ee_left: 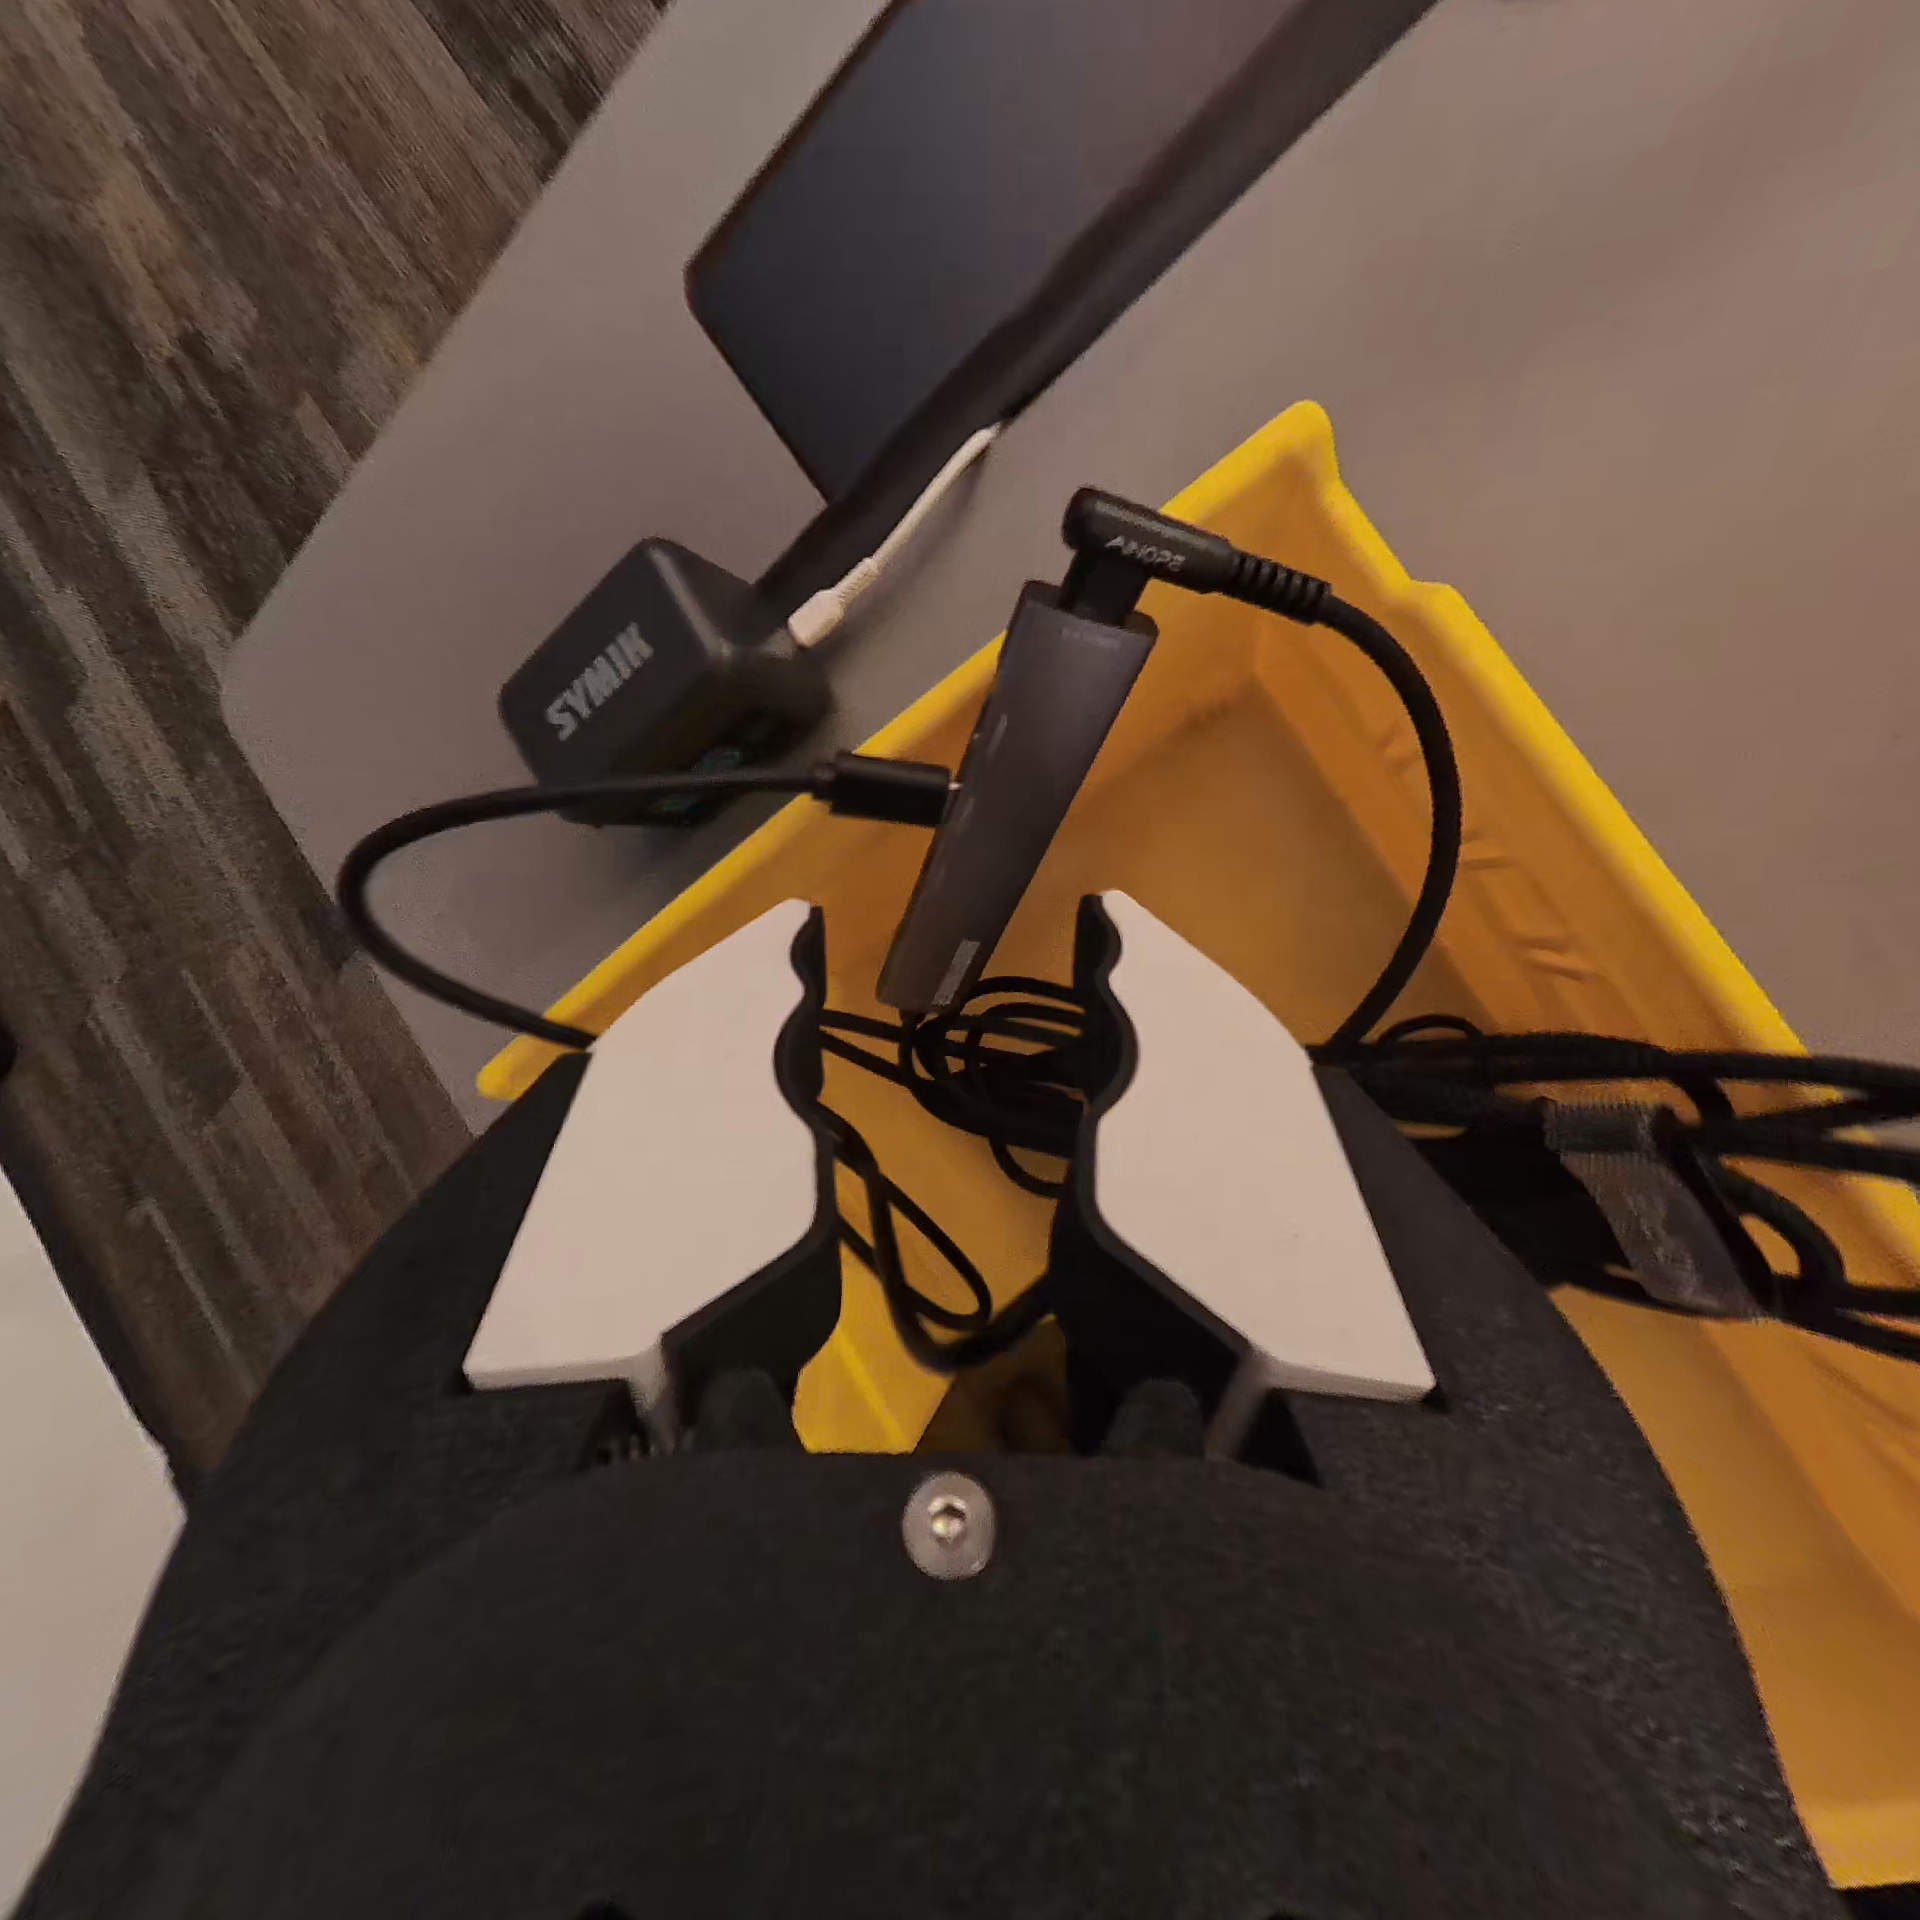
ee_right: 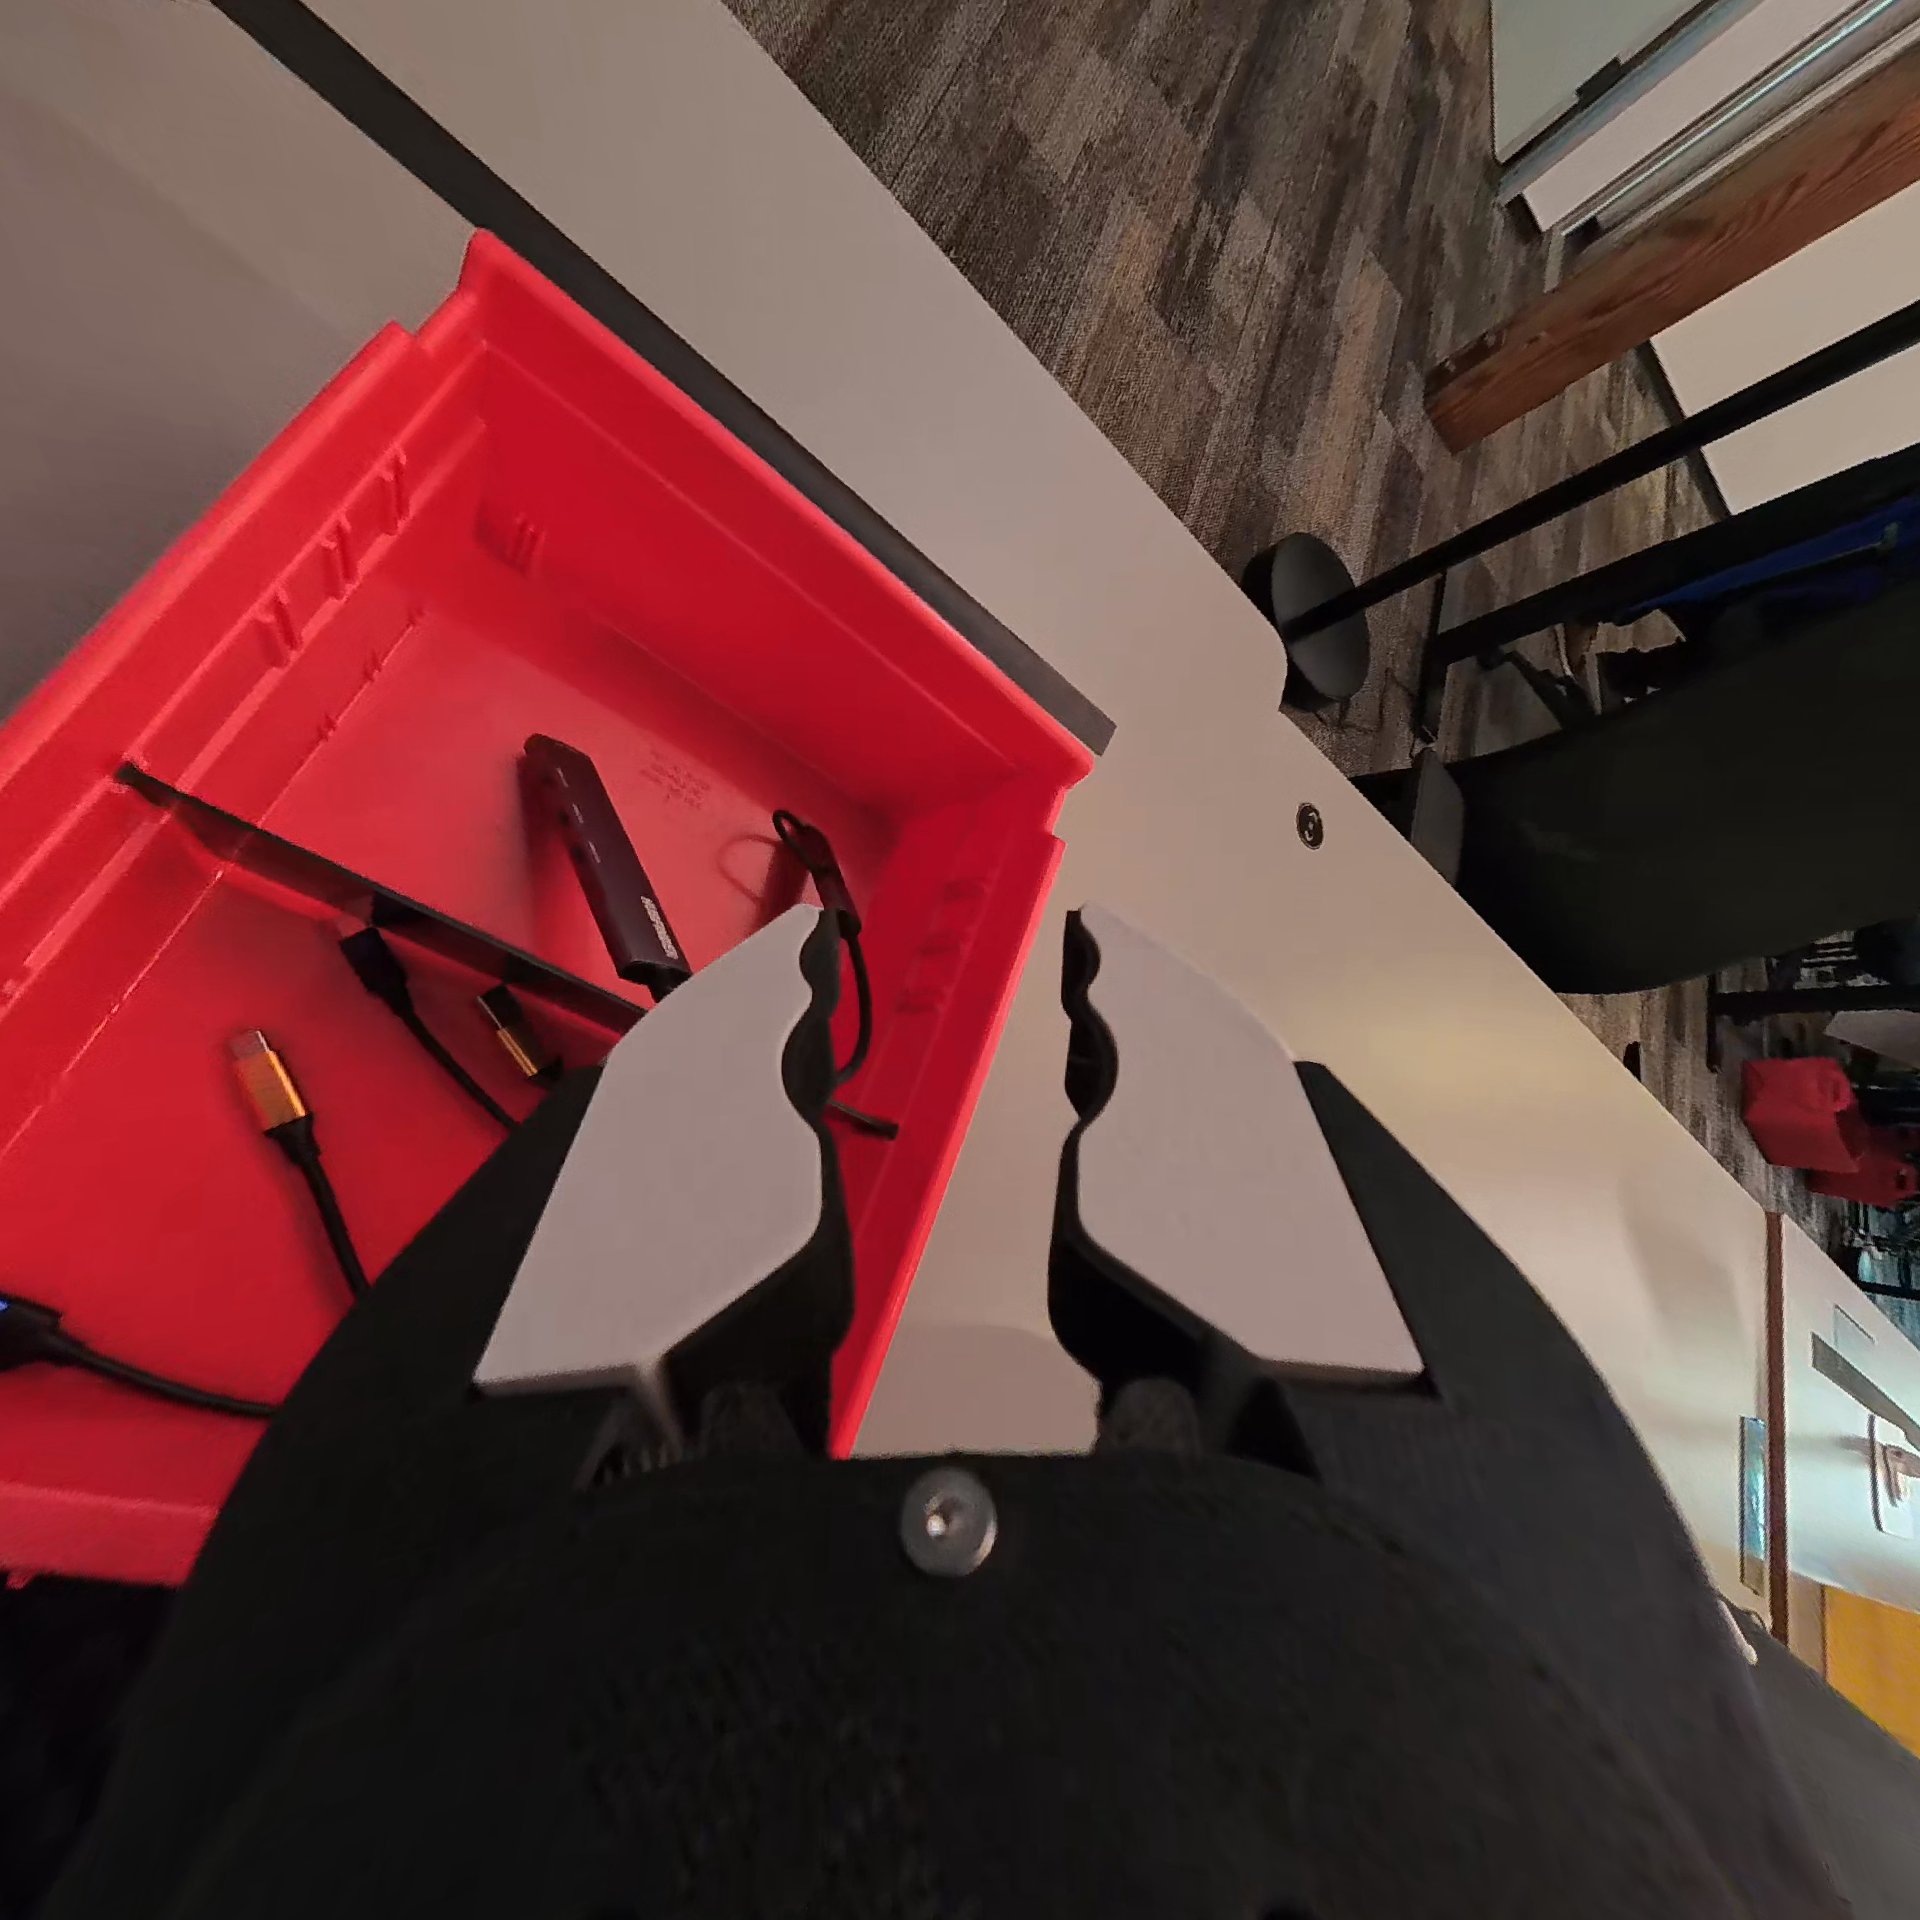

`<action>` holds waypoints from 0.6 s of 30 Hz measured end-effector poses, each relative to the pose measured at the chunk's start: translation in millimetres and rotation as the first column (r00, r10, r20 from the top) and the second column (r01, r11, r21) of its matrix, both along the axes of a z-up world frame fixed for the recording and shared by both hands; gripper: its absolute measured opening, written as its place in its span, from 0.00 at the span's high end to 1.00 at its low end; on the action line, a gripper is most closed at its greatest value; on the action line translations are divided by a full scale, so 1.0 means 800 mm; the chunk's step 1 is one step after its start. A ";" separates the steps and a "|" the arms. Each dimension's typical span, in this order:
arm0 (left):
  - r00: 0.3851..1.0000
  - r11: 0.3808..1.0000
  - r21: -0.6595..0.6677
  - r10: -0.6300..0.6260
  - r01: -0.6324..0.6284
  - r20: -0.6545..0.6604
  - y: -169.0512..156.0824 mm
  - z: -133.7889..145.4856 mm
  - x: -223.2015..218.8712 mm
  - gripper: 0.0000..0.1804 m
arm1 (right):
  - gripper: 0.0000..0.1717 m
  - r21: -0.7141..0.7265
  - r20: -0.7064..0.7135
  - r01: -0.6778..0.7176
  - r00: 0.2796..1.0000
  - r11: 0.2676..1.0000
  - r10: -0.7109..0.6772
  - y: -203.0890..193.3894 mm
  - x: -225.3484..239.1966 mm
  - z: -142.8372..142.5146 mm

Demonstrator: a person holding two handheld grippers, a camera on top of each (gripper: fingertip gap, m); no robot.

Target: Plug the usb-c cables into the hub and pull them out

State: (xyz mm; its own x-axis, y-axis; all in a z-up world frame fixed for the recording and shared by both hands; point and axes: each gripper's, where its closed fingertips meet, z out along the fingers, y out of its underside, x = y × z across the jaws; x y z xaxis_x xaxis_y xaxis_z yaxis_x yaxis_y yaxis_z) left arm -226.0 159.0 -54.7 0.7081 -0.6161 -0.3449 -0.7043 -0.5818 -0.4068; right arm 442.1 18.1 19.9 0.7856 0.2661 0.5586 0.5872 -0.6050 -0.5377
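In the left wrist view a dark grey hub is tilted over the yellow bin. A right-angle black plug sits in its far end and a straight black plug in its left side. My left gripper is open; the hub's near end lies between the fingertips with a gap on each side, and its thin coiled cable lies between the fingers. My right gripper is open and empty over the right wall of the red bin. That bin holds a second hub and loose cables with orange plugs.
A black charger block, a white cable and a dark flat screen lie on the grey table beyond the yellow bin. A strapped bundle of black cables hangs over its right side. A black divider crosses the red bin. The table edge is close. Spacing between my two grippers at the tips: around 70 cm. It is some 11 cm from my left tips to the black charger block.
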 end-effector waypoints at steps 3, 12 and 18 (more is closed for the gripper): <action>0.998 0.999 -0.046 -0.009 0.006 -0.063 0.005 -0.021 0.006 0.73 | 0.76 -0.006 -0.004 -0.003 1.000 1.000 0.003 0.003 0.000 -0.002; 0.944 0.999 0.040 -0.011 0.025 -0.329 0.023 -0.047 -0.010 0.87 | 0.76 -0.021 -0.004 -0.011 1.000 1.000 0.011 0.007 0.006 -0.008; 0.964 0.985 0.166 0.003 0.042 -0.264 0.017 -0.013 -0.017 0.87 | 0.76 -0.007 -0.003 -0.018 1.000 1.000 0.018 0.008 0.003 -0.003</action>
